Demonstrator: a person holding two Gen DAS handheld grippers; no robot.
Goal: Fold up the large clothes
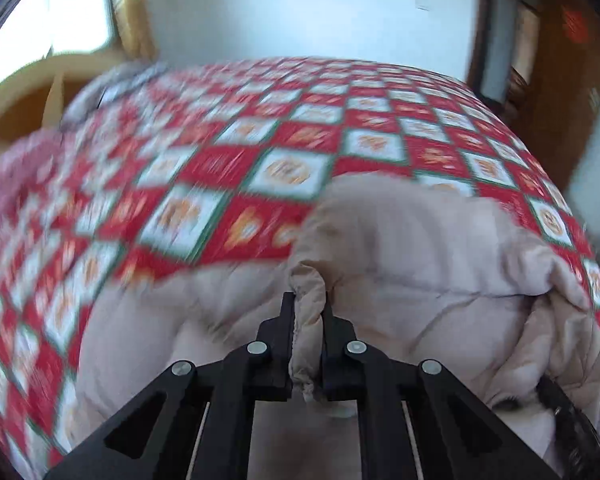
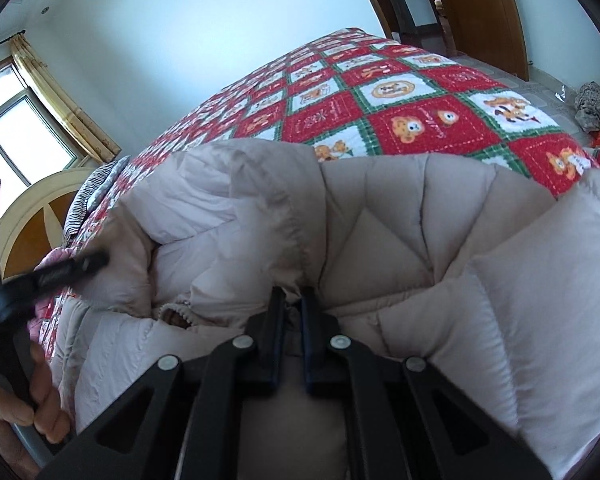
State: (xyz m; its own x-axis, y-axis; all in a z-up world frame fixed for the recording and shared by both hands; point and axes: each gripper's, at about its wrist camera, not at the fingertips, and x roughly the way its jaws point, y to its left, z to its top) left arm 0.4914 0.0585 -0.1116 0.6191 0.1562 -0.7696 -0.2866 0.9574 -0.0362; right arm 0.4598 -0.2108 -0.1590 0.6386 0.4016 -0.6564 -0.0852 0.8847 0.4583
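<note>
No text, brand or number can be read. The red, white and green checked quilt (image 2: 400, 112), upper right of the frame, carries small script too fine to read.

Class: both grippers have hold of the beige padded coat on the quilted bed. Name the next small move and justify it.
Probably carry both pinched edges forward across the coat and lay them down. The left gripper clamps a bunched edge, the right gripper grips fabric near the middle, and the coat sits raised and rumpled on the quilt, so the fold looks unfinished.
</note>
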